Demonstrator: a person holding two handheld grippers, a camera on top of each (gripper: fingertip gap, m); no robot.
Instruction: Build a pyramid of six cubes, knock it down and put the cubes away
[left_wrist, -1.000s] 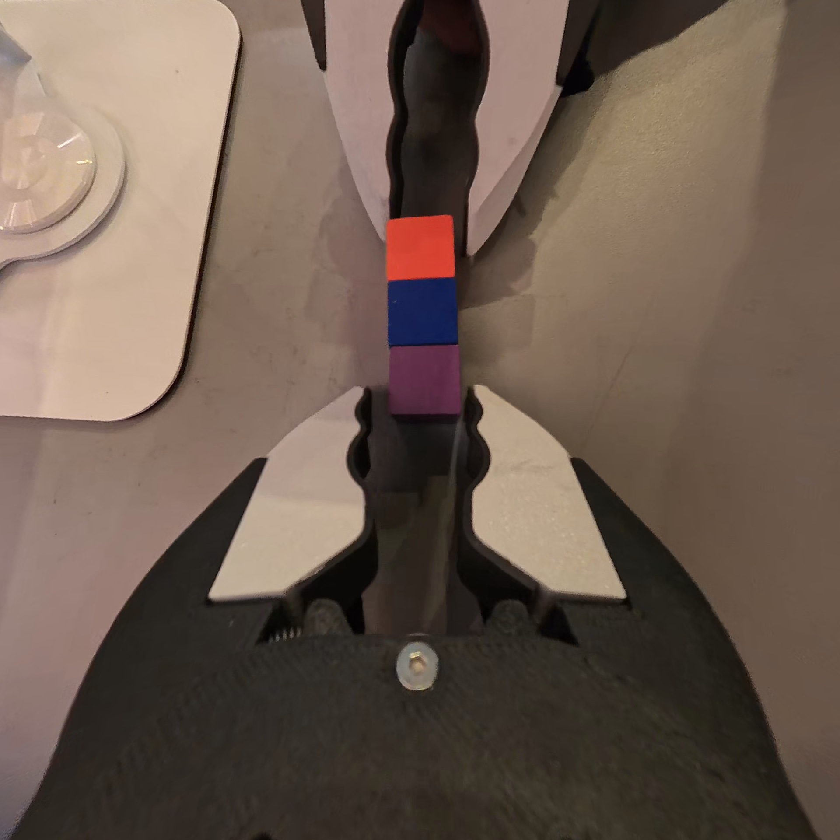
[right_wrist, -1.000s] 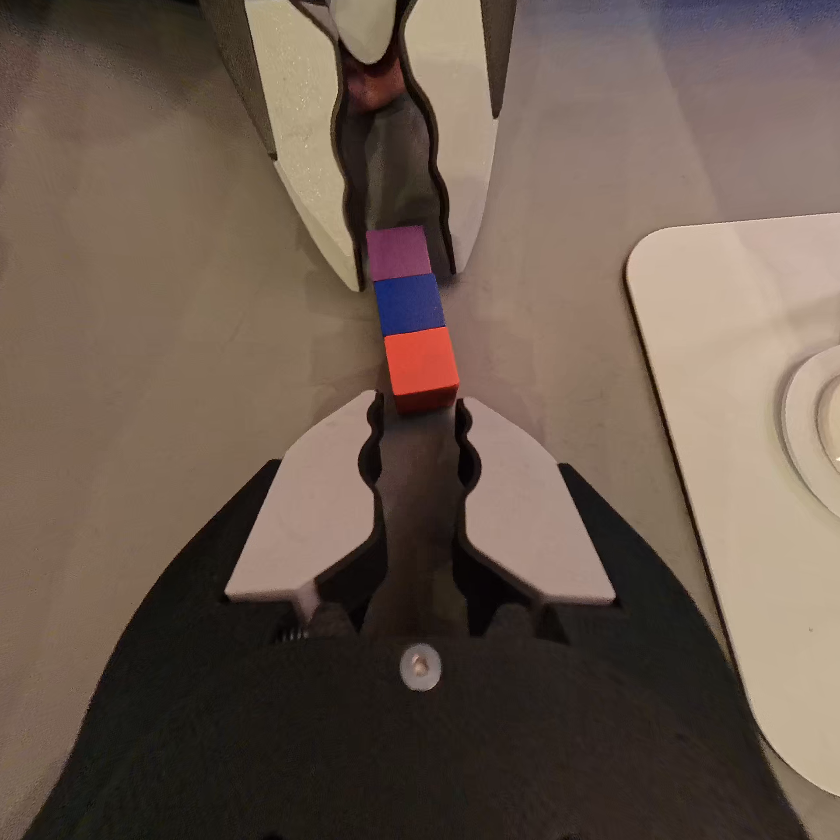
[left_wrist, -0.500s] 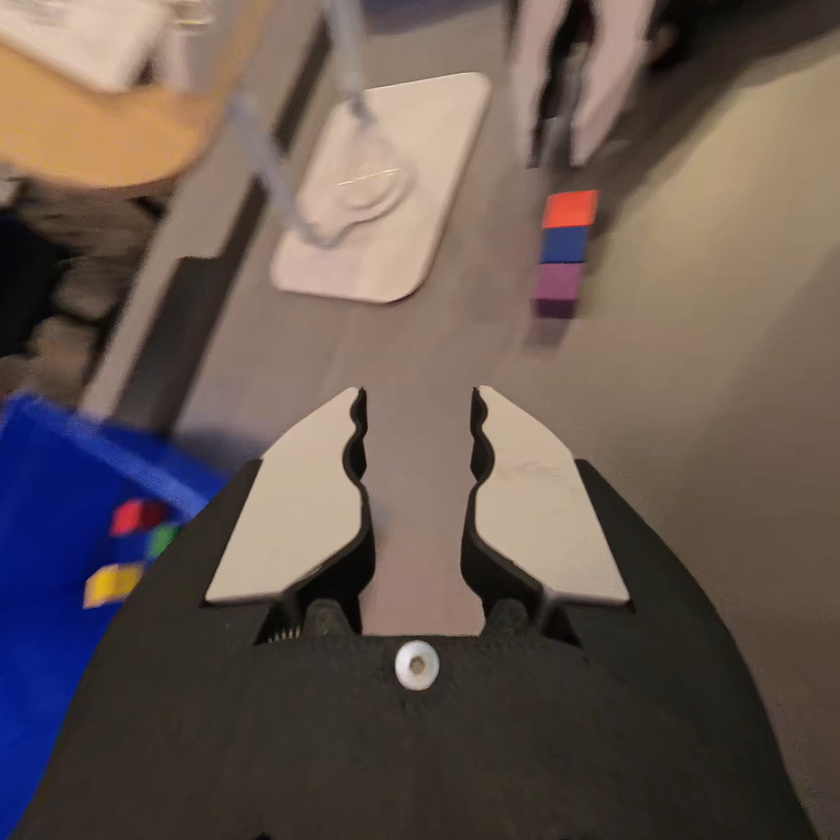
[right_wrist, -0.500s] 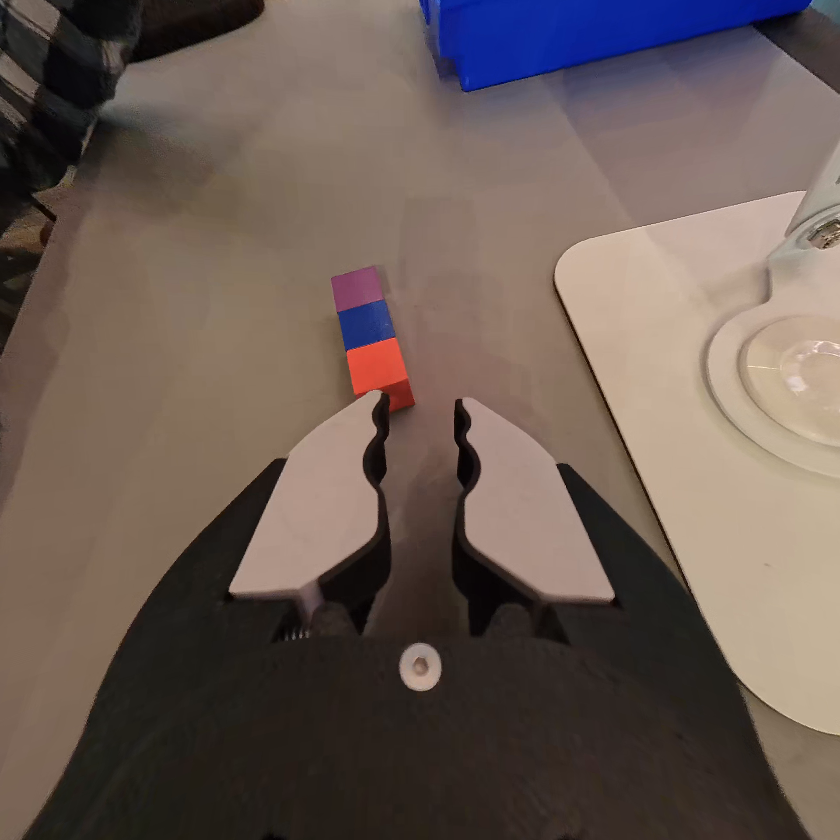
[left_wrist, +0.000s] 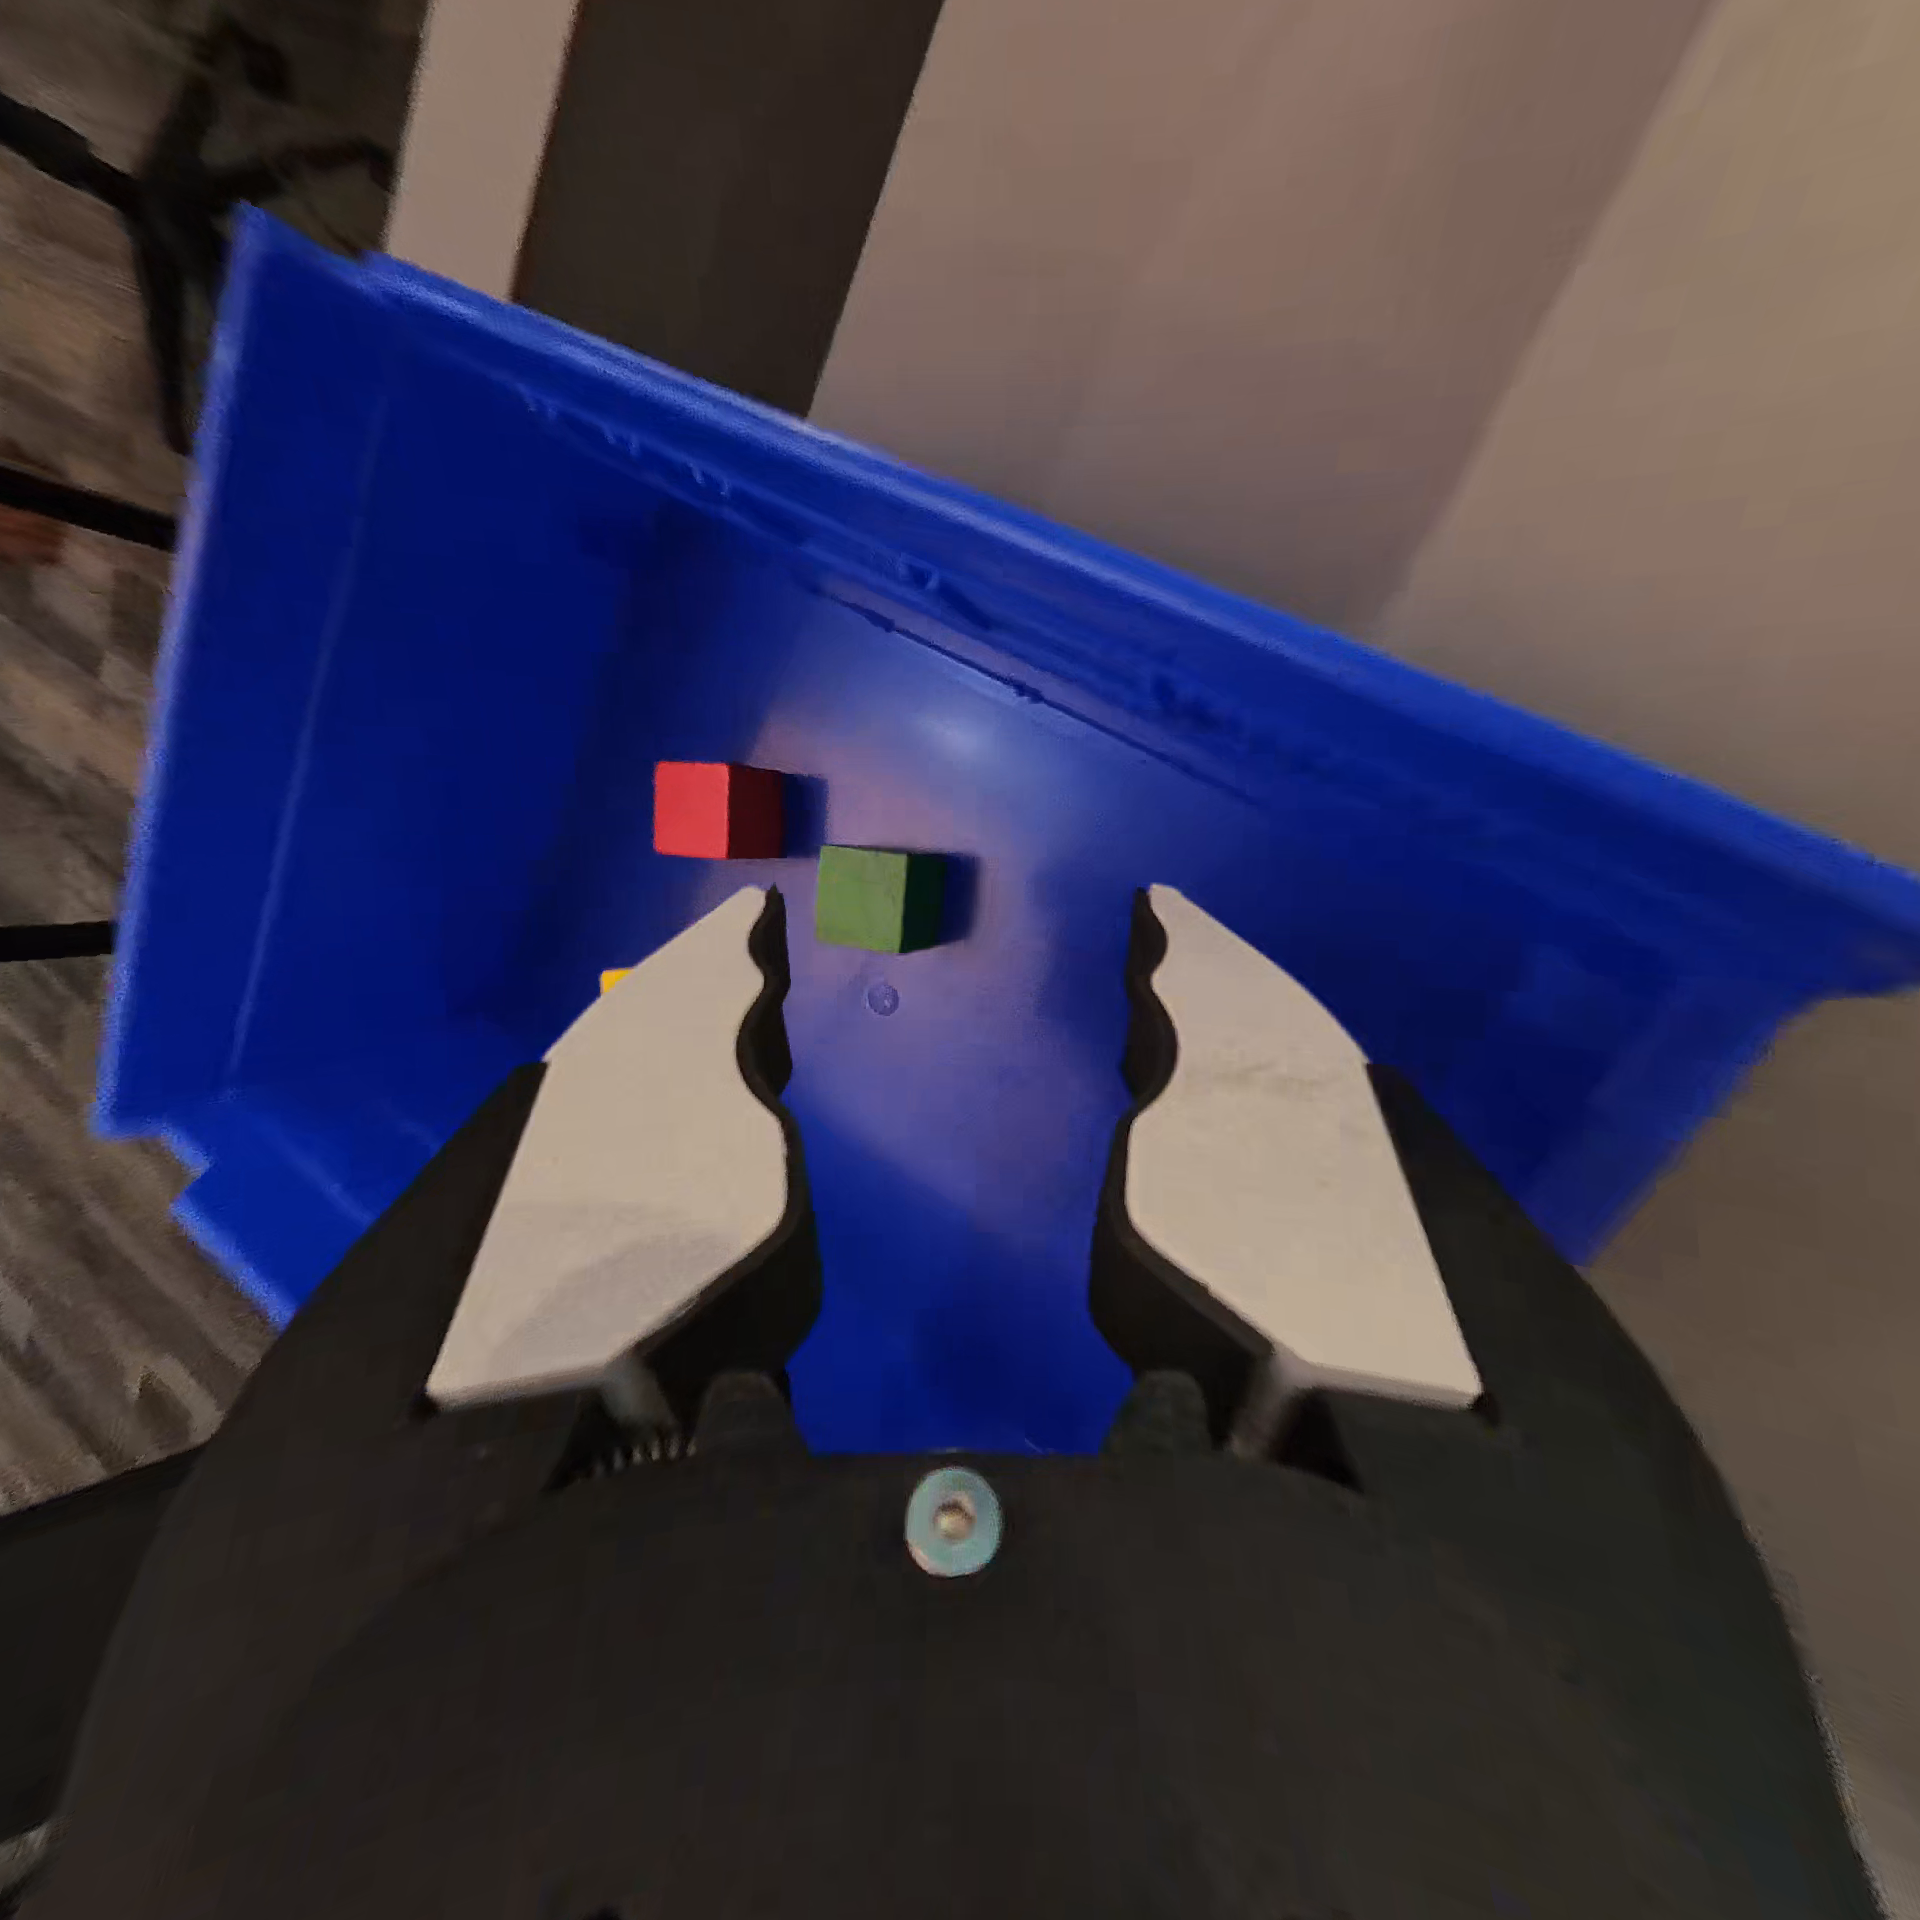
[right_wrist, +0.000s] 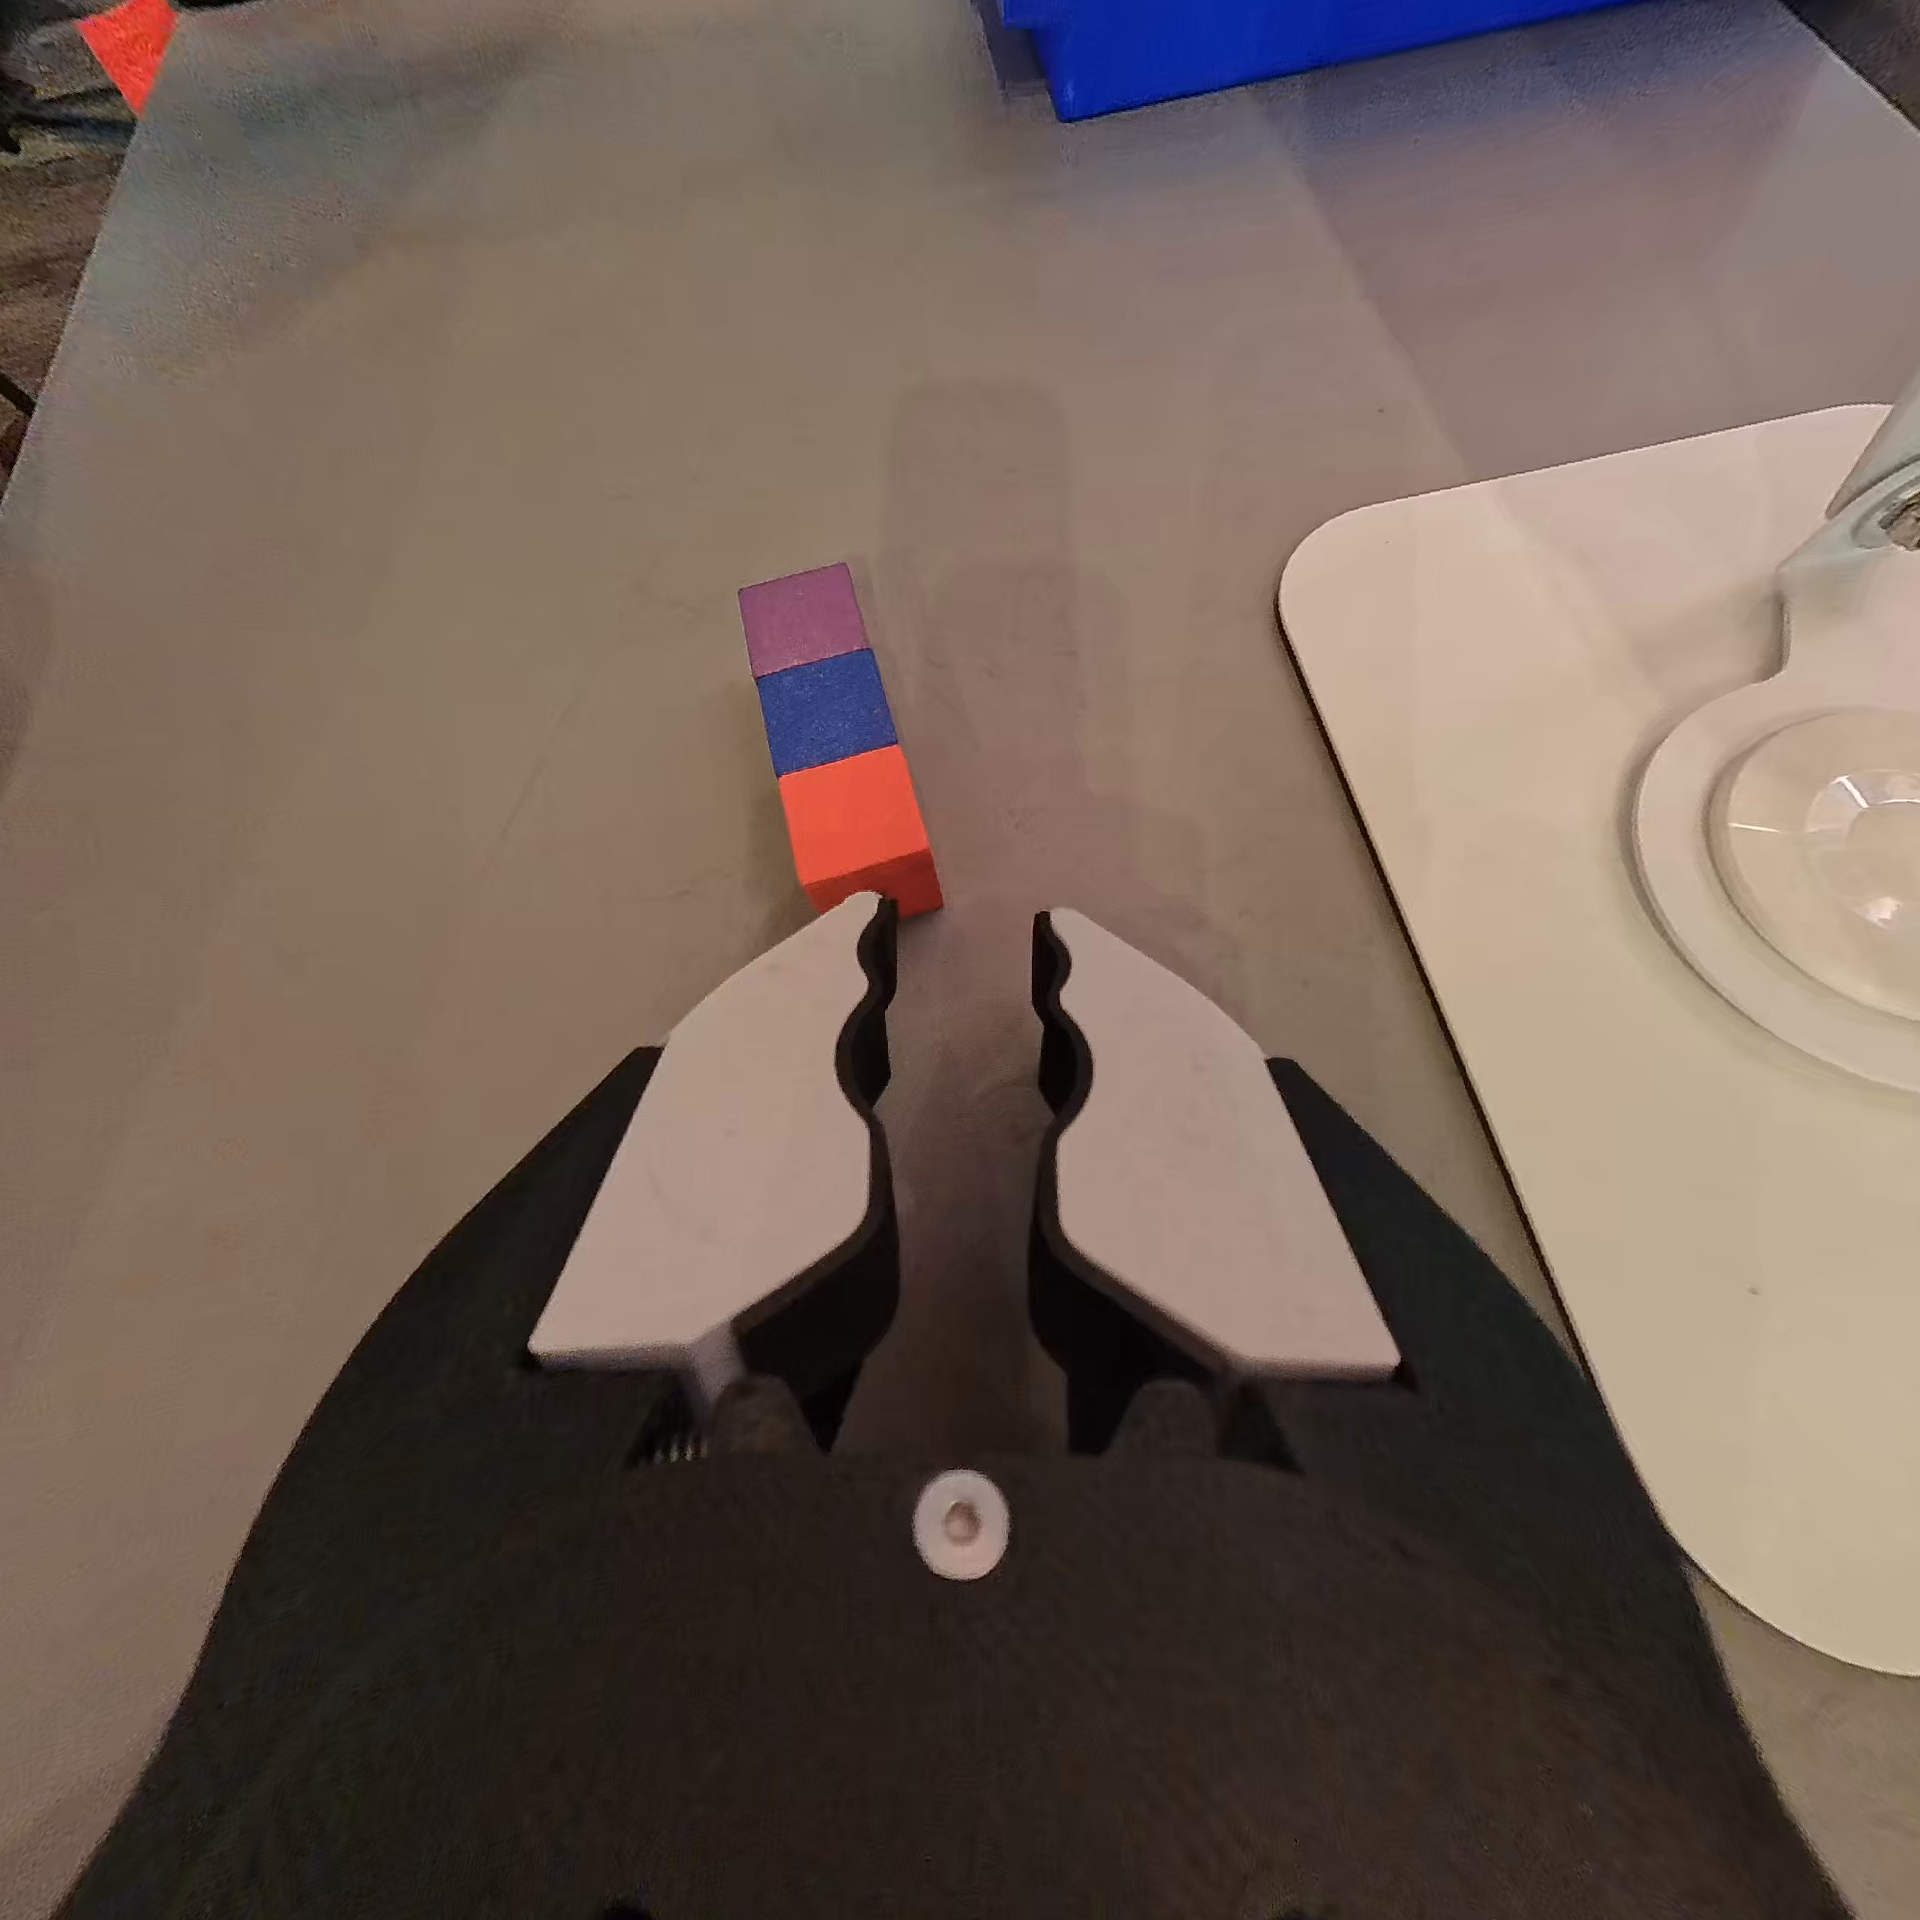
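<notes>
Your left gripper (left_wrist: 951, 904) has swung away from the row of three cubes it was lined up on a second ago and now hangs over the blue bin (left_wrist: 436, 644), its jaws spread much wider than before and gripping nothing. Below it on the bin floor lie a red cube (left_wrist: 694, 810) and a green cube (left_wrist: 862, 896), close together but apart; the green one sits beyond the jaw tips, not between them. That looks like a reach for the second layer, with the base row already laid.

Your right gripper (right_wrist: 961, 916) has backed off and lifted. Its jaws stand slightly apart with only bare bench (right_wrist: 416, 520) between them. The purple cube (right_wrist: 800, 621), blue cube (right_wrist: 826, 712) and orange cube (right_wrist: 850, 821) touch in a straight line on the bench beside the white base plate (right_wrist: 1558, 727).

The yellow cube (left_wrist: 615, 980) shows only as a sliver behind your left finger (left_wrist: 665, 1049). The left view is smeared by motion, so the bin's rim is hard to read. The right view cuts the bin to one corner, and your left gripper is out of it.
</notes>
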